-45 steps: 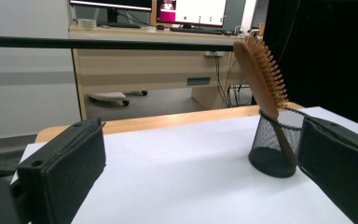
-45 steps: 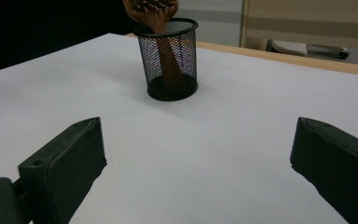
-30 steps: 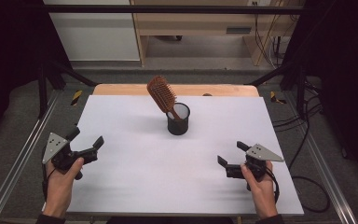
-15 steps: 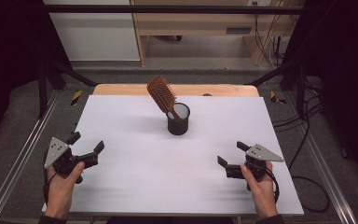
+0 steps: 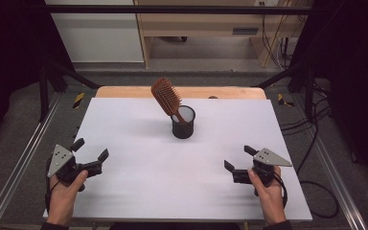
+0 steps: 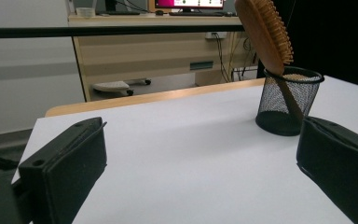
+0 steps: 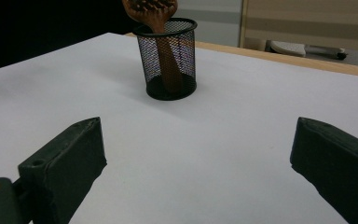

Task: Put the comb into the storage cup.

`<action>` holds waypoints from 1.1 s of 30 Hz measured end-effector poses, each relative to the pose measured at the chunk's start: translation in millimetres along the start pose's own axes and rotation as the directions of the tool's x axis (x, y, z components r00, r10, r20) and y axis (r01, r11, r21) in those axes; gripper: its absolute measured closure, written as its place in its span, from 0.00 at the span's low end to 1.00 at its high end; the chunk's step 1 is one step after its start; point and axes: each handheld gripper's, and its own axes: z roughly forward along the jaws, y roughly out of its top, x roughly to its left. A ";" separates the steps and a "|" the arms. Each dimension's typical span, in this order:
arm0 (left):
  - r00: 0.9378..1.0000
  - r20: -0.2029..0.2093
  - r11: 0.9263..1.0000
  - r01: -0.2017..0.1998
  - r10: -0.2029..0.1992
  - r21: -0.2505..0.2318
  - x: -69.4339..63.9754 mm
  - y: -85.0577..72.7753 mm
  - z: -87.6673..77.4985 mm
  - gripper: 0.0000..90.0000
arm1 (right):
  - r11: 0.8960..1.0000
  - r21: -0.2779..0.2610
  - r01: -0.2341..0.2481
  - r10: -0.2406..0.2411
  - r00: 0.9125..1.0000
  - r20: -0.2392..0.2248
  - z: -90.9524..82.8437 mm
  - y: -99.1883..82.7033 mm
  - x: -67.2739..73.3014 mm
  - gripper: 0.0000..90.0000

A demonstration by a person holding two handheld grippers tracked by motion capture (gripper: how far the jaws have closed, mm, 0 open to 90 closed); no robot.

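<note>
A brush (image 5: 166, 98) leans in a mesh cup (image 5: 183, 122) toward the table's (image 5: 124, 120) far edge, well apart from both wide-open grippers, left (image 5: 90, 149) and right (image 5: 239, 157), at the near corners.

1. Left gripper (image 5: 90, 150): black body, two blunt black block-shaped jaws, topped by a grey three-cornered plate.
2. Right gripper (image 5: 236, 158): same black build, grey three-cornered plate marked with small dark dots.
3. A black cable is seen trailing from each gripper at the wrist.
4. A round hole is seen at each jaw base in both gripper views.
5. Dark sleeve cuffs are worn.
</note>
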 end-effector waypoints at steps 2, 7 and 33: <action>1.000 0.004 1.000 0.000 0.000 0.000 -1.0 -1.3 -0.6 0.02 | 1.000 0.000 0.001 -0.001 1.000 0.000 -0.4 0.0 0.0 0.04; 1.000 0.007 1.000 -0.001 0.001 0.006 -2.2 -4.0 -3.1 0.02 | 1.000 -0.003 0.004 -0.004 1.000 0.007 -2.7 -0.2 -0.6 0.04; 0.994 0.075 0.996 0.079 -0.076 -0.029 6.0 -24.5 -22.4 0.04 | 0.994 -0.064 0.092 -0.087 0.994 0.073 -22.2 -8.5 -11.9 0.04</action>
